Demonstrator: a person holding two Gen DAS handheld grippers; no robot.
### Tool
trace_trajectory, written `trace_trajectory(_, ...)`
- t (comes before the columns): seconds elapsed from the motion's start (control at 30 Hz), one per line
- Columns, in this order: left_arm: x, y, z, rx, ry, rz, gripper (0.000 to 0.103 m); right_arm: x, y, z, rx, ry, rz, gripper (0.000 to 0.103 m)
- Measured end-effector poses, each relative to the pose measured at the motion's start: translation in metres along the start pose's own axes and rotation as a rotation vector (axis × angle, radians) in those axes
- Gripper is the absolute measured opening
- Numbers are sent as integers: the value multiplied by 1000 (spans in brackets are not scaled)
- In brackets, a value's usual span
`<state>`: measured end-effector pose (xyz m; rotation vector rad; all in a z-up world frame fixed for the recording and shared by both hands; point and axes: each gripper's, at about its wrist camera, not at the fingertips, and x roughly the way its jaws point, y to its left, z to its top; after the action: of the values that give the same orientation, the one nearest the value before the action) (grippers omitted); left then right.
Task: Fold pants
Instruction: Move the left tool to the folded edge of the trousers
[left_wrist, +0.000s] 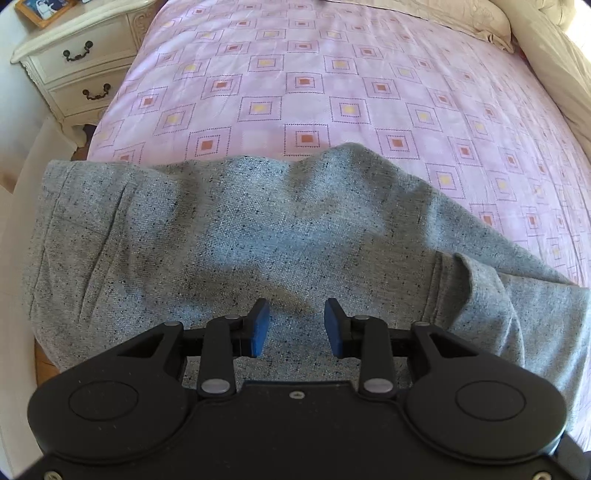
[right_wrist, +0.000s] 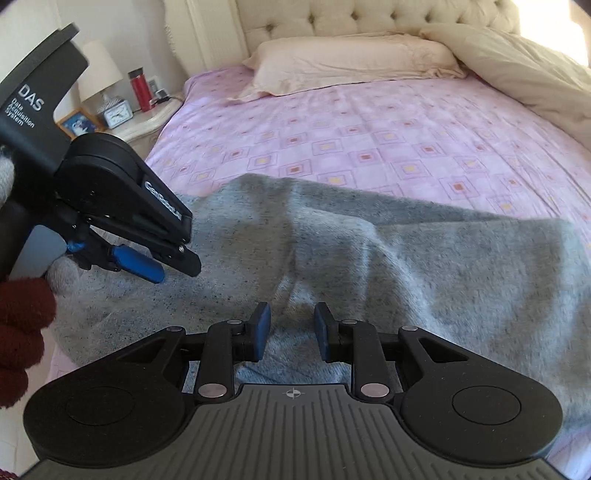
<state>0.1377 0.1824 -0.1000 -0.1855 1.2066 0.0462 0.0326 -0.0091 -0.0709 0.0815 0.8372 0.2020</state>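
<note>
Grey speckled pants (left_wrist: 229, 236) lie bunched across the near end of a bed with a pink patterned sheet (left_wrist: 332, 74), one end hanging over the left edge. My left gripper (left_wrist: 296, 325) hovers just over the cloth; its blue pads (left_wrist: 260, 326) stand apart with nothing pinched. In the right wrist view the pants (right_wrist: 424, 266) are humped and blurred. My right gripper (right_wrist: 291, 328) is low over them, jaws apart, with cloth beneath and none gripped. The left gripper (right_wrist: 173, 267) appears at the left, pointing down at the pants, held by a hand in a dark red glove (right_wrist: 22, 317).
A cream nightstand (left_wrist: 74, 62) stands left of the bed with a lamp (right_wrist: 99, 70), a red flask (right_wrist: 141, 88), a clock (right_wrist: 118, 112) and a picture frame (right_wrist: 79, 123). A pillow (right_wrist: 354, 62) and a cream duvet (right_wrist: 535, 85) lie by the tufted headboard (right_wrist: 351, 22).
</note>
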Motion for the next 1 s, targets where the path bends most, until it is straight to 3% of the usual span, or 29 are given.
trace_trajectory(0.1, 1, -2, 4, -8, -3, -16, 42, 2, -3, -4, -19, 2, -6, 22)
trace_trajectory(0.13, 2, -3, 5, -6, -2, -19, 42, 4, -4, -3, -21, 4, -2, 9)
trace_trajectory(0.17, 2, -4, 5, -3, -2, -22, 42, 6, -6, -3, -14, 7, 1, 5)
trace_trajectory(0.3, 0, -5, 5, 5, -9, -21, 42, -6, -8, -2, 11, -2, 54, 4)
trace_trajectory(0.57, -2, -14, 2, 31, -16, -30, 42, -7, 10, -14, -116, 60, 139, 10)
trace_trajectory(0.7, -1, -19, -2, 78, -27, 10, 42, -27, -1, -5, -117, 13, 199, 14)
trace_trajectory(0.87, 10, -2, 2, -10, 4, 19, 42, -23, -22, 19, -65, -28, 183, 17)
trace_trajectory(1.0, 10, 11, 3, -78, -4, -5, 42, 10, -23, 24, -78, 49, 173, 17)
